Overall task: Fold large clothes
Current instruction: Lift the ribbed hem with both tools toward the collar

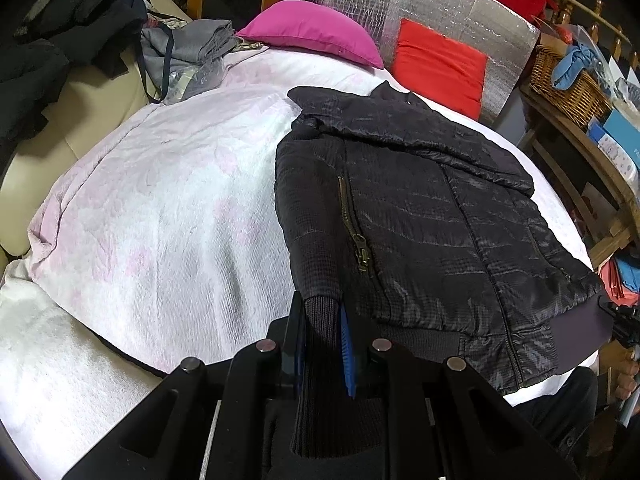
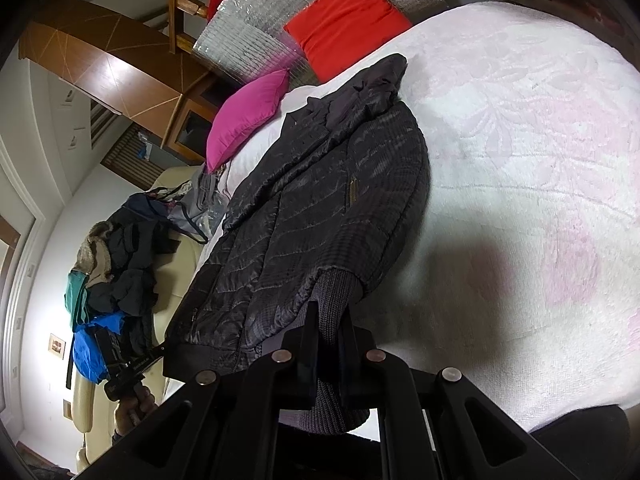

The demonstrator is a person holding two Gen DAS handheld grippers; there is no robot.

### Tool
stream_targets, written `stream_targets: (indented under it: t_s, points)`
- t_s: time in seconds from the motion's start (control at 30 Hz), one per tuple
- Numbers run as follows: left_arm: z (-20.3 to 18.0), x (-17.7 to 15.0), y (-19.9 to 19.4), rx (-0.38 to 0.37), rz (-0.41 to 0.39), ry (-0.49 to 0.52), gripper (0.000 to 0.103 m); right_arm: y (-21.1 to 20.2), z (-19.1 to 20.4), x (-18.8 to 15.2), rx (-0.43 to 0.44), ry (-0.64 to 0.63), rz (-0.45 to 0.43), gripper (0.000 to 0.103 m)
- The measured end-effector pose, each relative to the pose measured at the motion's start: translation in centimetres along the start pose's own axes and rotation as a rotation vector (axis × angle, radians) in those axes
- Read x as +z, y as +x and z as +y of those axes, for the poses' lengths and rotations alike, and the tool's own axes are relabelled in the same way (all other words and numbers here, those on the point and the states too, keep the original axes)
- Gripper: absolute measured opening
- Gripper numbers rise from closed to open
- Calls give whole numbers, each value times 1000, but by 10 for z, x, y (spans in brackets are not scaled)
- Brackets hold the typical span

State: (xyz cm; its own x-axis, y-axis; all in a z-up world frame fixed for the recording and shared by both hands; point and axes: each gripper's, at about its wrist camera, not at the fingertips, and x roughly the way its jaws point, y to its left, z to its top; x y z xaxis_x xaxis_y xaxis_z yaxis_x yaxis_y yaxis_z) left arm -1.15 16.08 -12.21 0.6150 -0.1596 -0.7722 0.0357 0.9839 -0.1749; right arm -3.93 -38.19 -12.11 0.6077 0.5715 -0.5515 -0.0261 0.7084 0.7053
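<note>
Black jacket (image 1: 420, 208) lay flat on the white bedspread (image 1: 160, 200), collar toward 12 o'clock, hem at 6. Left gripper (image 1: 322, 344) was clamped on one ribbed sleeve cuff (image 1: 320, 320) at the hem. Right gripper (image 2: 330, 344) was clamped on the other cuff (image 2: 334, 292), same end. Pink pillow (image 1: 316, 32) and red pillow (image 1: 440, 64) sat beyond the collar; clothes pile (image 2: 116, 256) at 9 o'clock in the right wrist view.

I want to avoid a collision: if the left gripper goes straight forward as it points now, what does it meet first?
The left gripper is already shut on a ribbed cuff of the black jacket. Straight ahead lies the jacket's quilted sleeve and body on the white bedspread, so it would probably push into the jacket first.
</note>
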Motion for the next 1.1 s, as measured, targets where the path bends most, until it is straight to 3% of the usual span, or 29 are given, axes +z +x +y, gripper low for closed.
stream_targets:
  t_s: [0.83, 1.1]
  points:
    - [-9, 11, -8, 3, -35, 25, 16, -3, 9, 15, 25, -16, -24, 8]
    - [-7, 24, -15, -37, -57, 22, 16, -5, 13, 22, 36, -15, -38, 8]
